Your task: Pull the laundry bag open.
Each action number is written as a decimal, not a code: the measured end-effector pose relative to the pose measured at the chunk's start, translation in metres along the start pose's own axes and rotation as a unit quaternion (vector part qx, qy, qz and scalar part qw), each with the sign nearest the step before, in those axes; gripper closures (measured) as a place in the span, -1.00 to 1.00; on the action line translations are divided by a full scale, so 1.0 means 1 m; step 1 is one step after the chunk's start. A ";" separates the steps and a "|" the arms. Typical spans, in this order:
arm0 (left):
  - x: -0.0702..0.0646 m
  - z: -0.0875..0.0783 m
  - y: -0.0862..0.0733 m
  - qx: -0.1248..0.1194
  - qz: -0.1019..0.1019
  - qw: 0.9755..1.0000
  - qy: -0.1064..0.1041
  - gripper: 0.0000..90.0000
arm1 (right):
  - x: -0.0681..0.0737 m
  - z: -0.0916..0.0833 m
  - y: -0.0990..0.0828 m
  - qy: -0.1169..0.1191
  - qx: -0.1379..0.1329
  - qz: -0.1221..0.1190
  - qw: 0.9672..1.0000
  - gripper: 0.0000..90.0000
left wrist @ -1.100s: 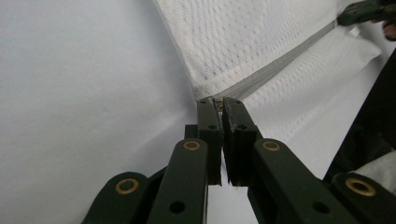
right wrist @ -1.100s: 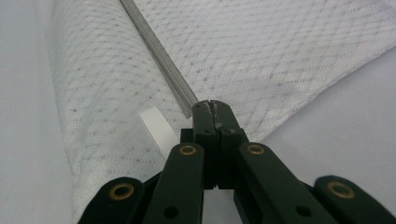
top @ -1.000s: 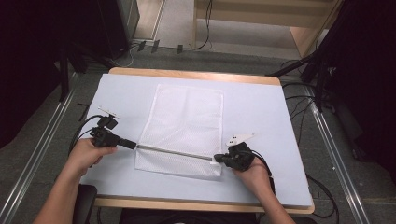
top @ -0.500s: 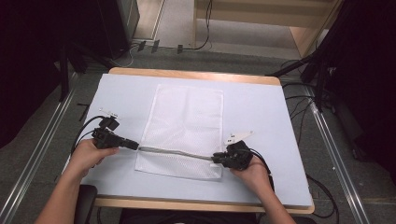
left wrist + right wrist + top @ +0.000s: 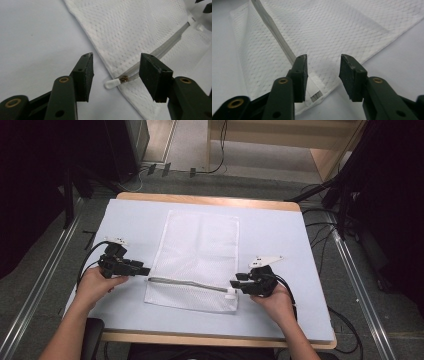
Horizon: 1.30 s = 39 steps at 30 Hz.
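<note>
- Left gripper (image 5: 142, 270) stood with its jaws parted and nothing clamped; the jaws had just been opening, and the zip pull (image 5: 115, 82) lay loose on the sheet between them, touching neither pad.
- Right gripper (image 5: 234, 283) was likewise unclamped, its jaws just opened, with the bag's corner and its white tab (image 5: 315, 91) lying below the gap.
- Count: two grippers, one in each hand; one white mesh bag (image 5: 200, 250); one grey zip (image 5: 185, 282) across it; one zip pull.
- Mesh bag lay flat between the two grippers, its zip running from just off the left gripper's tips to just off the right gripper's tips.
- Left gripper view resolved the small white pull with its metal link at the bag's edge, detail too fine for the high view.
- Right gripper view gave the zip tape receding from its left jaw and the woven tab at the corner.
- High view alone gave both hands, the forearms, the trailing black cables and the grey plate on each gripper.
- Surface: a pale blue-grey sheet (image 5: 280, 235) over a wooden table (image 5: 210, 200), whose edge showed at the far and near sides.
- Room: grey floor, metal rails (image 5: 37, 290) beside the table, dark equipment at both sides, and a wooden frame (image 5: 330, 155) beyond.
</note>
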<state>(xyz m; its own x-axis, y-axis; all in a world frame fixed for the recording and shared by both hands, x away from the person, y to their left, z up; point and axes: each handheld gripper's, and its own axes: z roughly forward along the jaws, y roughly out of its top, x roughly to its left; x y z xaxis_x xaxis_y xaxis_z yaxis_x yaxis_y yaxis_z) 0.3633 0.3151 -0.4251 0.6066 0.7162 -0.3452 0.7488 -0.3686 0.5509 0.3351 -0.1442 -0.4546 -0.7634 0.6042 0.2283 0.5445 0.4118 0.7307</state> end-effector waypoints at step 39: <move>0.034 -0.009 -0.006 -0.031 -0.030 0.993 0.110 -0.31 | -0.066 -0.026 -0.015 -0.099 -0.047 0.091 0.990 -0.23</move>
<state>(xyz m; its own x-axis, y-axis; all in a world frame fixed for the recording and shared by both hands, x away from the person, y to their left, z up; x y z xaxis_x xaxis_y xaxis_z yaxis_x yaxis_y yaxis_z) 0.3769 0.3473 -0.4331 0.4833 0.8502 -0.2089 0.7596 -0.2887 0.5828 0.3685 -0.2084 -0.4640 -0.5673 0.7886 0.2371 0.6244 0.2243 0.7482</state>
